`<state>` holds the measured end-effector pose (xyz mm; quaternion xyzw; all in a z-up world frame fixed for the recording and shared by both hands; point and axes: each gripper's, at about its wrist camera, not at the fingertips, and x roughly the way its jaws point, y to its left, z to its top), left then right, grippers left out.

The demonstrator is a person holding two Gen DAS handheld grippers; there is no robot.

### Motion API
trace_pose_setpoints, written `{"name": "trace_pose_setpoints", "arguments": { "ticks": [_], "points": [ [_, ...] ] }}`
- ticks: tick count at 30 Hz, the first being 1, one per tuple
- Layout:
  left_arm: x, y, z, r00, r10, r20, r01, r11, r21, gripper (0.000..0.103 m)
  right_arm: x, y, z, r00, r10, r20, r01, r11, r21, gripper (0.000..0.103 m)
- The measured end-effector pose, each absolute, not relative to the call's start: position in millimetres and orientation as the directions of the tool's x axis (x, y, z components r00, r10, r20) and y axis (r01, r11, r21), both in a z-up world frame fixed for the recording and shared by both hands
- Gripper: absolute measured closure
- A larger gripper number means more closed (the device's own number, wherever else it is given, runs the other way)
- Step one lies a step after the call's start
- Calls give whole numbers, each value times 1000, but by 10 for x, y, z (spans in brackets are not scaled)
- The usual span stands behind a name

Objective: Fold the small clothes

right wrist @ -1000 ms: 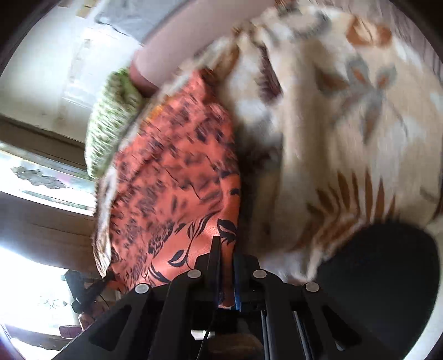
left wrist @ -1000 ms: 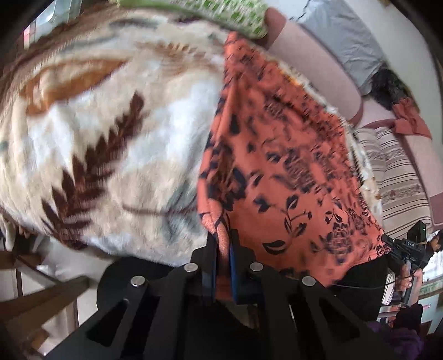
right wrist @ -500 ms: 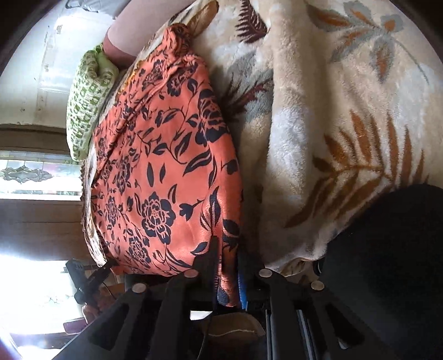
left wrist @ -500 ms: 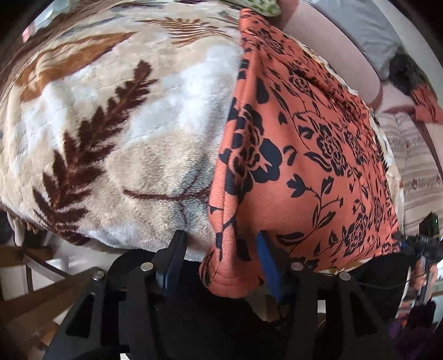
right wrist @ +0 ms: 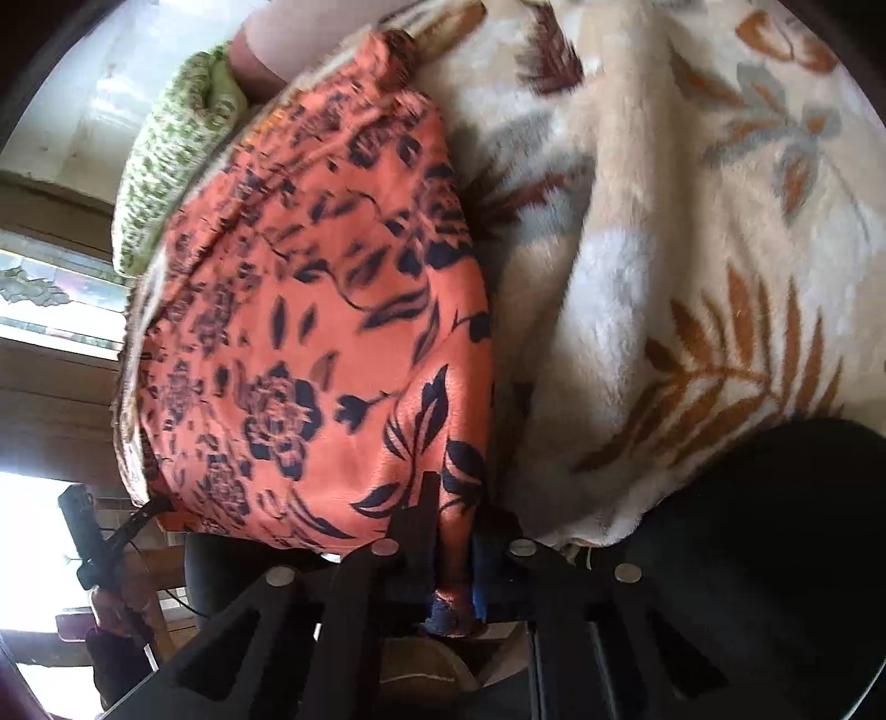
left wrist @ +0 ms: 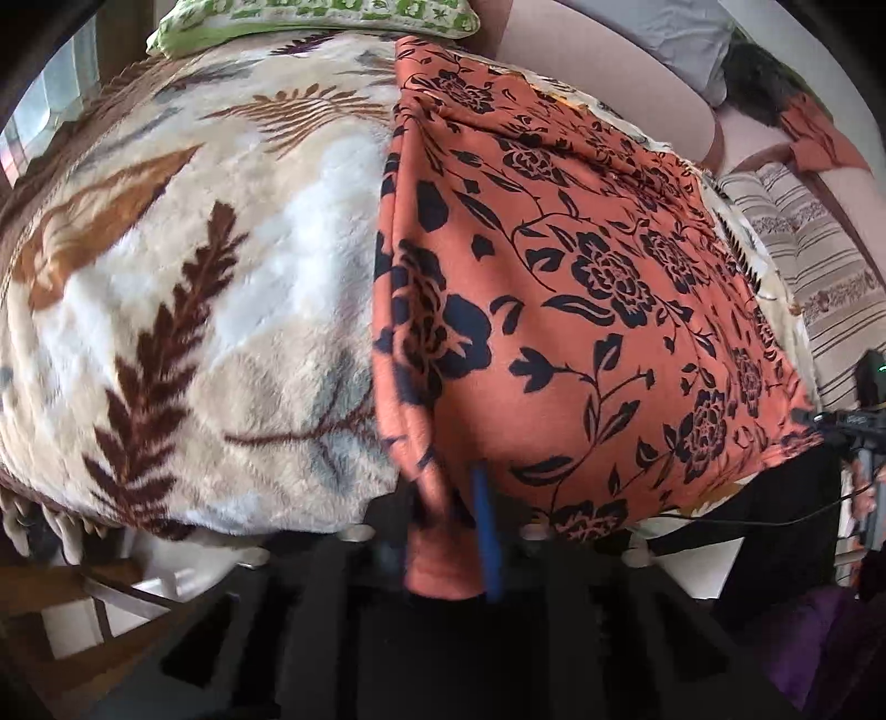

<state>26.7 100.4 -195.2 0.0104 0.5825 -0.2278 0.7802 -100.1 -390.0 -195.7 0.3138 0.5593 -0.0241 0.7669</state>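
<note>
Garment [left wrist: 581,310]: soft orange cloth with black flowers, spread flat on the blanket, near corners hanging over its edge.
Blanket [left wrist: 210,288]: thick cream plush, brown leaf pattern.
Pillow [left wrist: 310,16]: green and white, at the far end.
Left gripper [left wrist: 443,531]: jaws partly apart, just been closing, a garment corner between them.
Right gripper [right wrist: 451,554]: clamped tight on the other corner.

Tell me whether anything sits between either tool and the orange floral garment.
Nothing visible does. The orange floral garment lies spread on the leaf-print blanket. Its near corner hangs between the left tool's jaws, which have just been closing. The right tool is shut directly on the other near edge.
</note>
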Motion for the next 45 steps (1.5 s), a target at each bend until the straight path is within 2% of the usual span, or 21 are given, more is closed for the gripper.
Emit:
{"name": "trace_pose_setpoints", "arguments": {
  "ticks": [1,4,6,7,11,15,20,26,33,37,42,43,44,45],
  "points": [
    [303,978,-1972,223,-327,-918,353,905,-237,45,-1007,-3903,-1888,390,319,-864,375,802,465,94],
    [385,954,-2007,235,-342,-910,323,911,-259,45,-1014,-3920,-1794,415,353,-839,358,784,507,94],
    [388,921,-1971,259,-351,-900,338,906,-256,74,-994,-3912,-1774,422,369,-828,353,775,525,94],
    [391,909,-1971,255,-356,-899,348,901,-258,95,-989,-3902,-1782,421,373,-827,351,774,528,94],
    [435,933,-1989,230,-396,-889,342,888,-307,97,-983,-3859,-1954,357,390,-849,371,775,512,94],
    [412,1092,-1857,203,-535,-820,325,827,-459,97,-988,-3843,-2013,345,451,-823,366,743,560,95],
    [522,1156,-1607,192,-623,-758,342,767,-543,97,-902,-3824,-1709,409,562,-719,271,677,684,95],
    [746,1310,-1354,254,-693,-675,305,719,-624,97,-723,-3865,-1276,535,613,-581,167,598,784,95],
    [701,1388,-1454,261,-642,-721,280,765,-580,97,-663,-4005,-1148,574,573,-585,174,613,771,95],
    [564,1476,-1694,229,-628,-744,235,777,-584,97,-823,-4030,-1357,548,562,-619,237,606,760,95],
    [420,1425,-1969,187,-540,-820,218,837,-502,96,-936,-4070,-1634,497,543,-677,310,617,723,95],
    [405,1414,-2002,183,-526,-830,218,845,-487,90,-946,-4066,-1695,486,544,-684,322,616,719,95],
    [393,1403,-2040,178,-510,-842,217,855,-472,77,-961,-4061,-1761,472,545,-693,337,615,713,95],
    [383,1383,-2070,171,-497,-851,214,862,-460,71,-981,-4067,-1795,465,544,-699,344,616,709,95]
  ]
}}
